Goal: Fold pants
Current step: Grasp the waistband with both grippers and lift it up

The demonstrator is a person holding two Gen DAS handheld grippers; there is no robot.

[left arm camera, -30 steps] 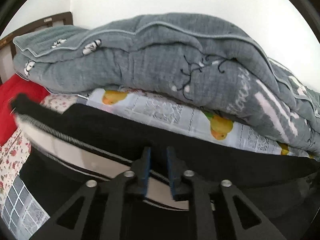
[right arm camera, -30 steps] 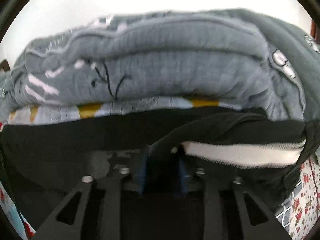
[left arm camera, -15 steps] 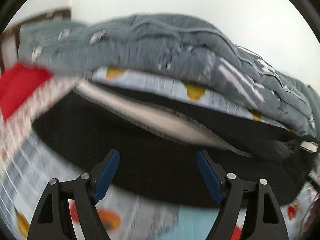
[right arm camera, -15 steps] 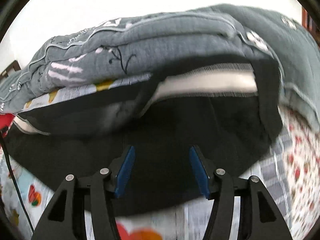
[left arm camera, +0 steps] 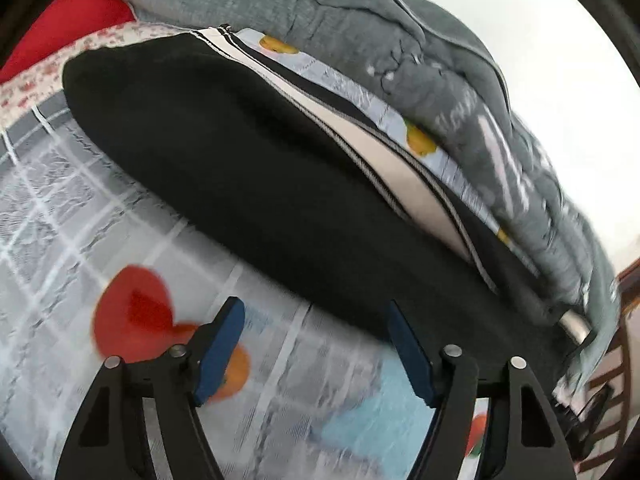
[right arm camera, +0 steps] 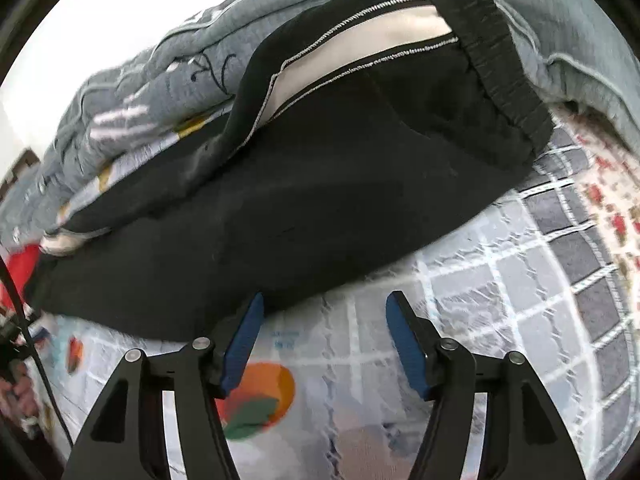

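Bed setup: printed bedsheet (left arm camera: 100, 216) with grid and fruit pattern, grey quilt (left arm camera: 360, 32) bunched along the far side, white wall behind.

Pants (left arm camera: 248, 184), black with a white side stripe (left arm camera: 400, 168), lie flat on the sheet, far edge up against the quilt. Looks like one lengthwise fold is done: the two legs sit stacked, forming one long band. Waistband (right arm camera: 504, 64) is at the right end in the right wrist view. My read: roughly half done. Crosswise folds to shorten the band are left, maybe some smoothing.

Left hand-held gripper (left arm camera: 316, 344): jaws spread wide, nothing between them. Near edge of the pants sits just ahead of the fingertips, right tip close to the fabric edge, contact unclear.

Right hand-held gripper (right arm camera: 324, 332): also wide apart, empty. Pants hem line is just in front, left fingertip at the cloth edge, the right one over bare sheet.

Both views are motion-blurred at the bottom, so fine contact can't be confirmed.
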